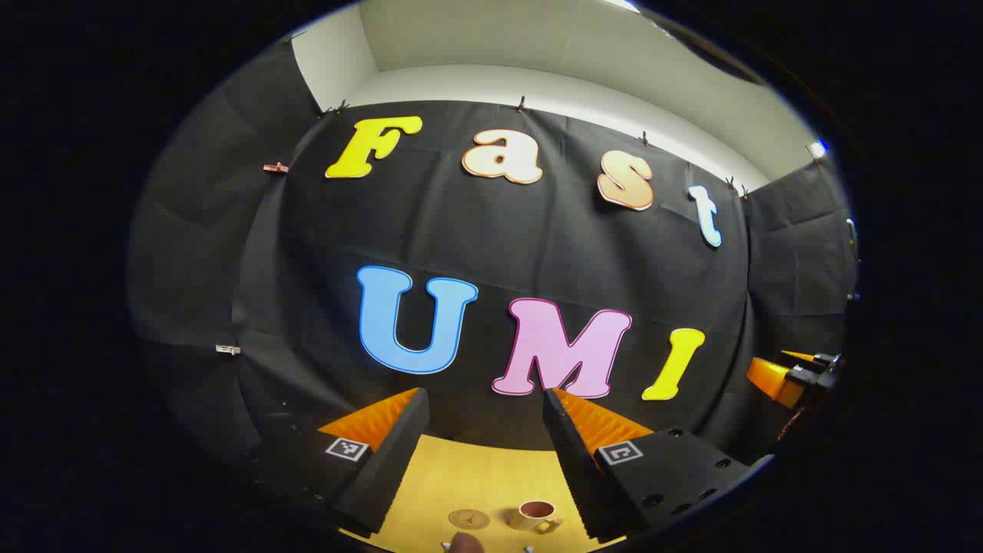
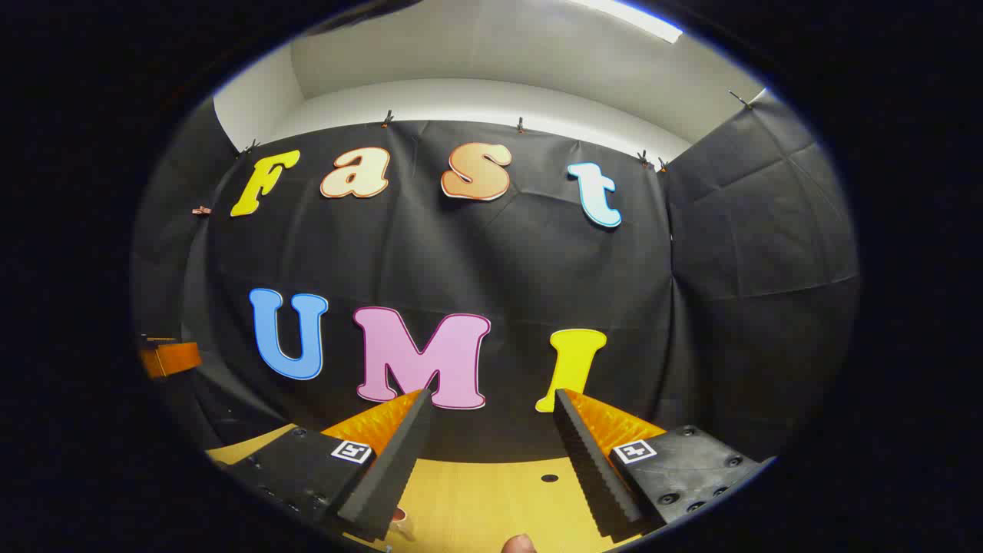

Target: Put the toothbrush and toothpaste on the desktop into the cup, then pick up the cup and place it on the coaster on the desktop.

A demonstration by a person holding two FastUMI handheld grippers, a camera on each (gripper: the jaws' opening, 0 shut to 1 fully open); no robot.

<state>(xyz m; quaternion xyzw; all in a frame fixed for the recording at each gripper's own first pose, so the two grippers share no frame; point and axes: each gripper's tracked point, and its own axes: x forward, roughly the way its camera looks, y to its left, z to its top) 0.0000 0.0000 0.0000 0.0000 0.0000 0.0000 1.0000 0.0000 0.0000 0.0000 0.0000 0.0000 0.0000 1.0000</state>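
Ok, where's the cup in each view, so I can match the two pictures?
Left gripper view: the cup stands bottom centre on the desktop, between the open left gripper fingers, right of the coaster.
Right gripper view: a sliver of what looks like the cup peeks out at the bottom, beside the open right gripper.
Shared landmark: the wooden desktop's far edge under the black cloth wall.

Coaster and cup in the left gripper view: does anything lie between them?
No. In the left gripper view a bare strip of wooden desktop separates the round coaster from the cup.
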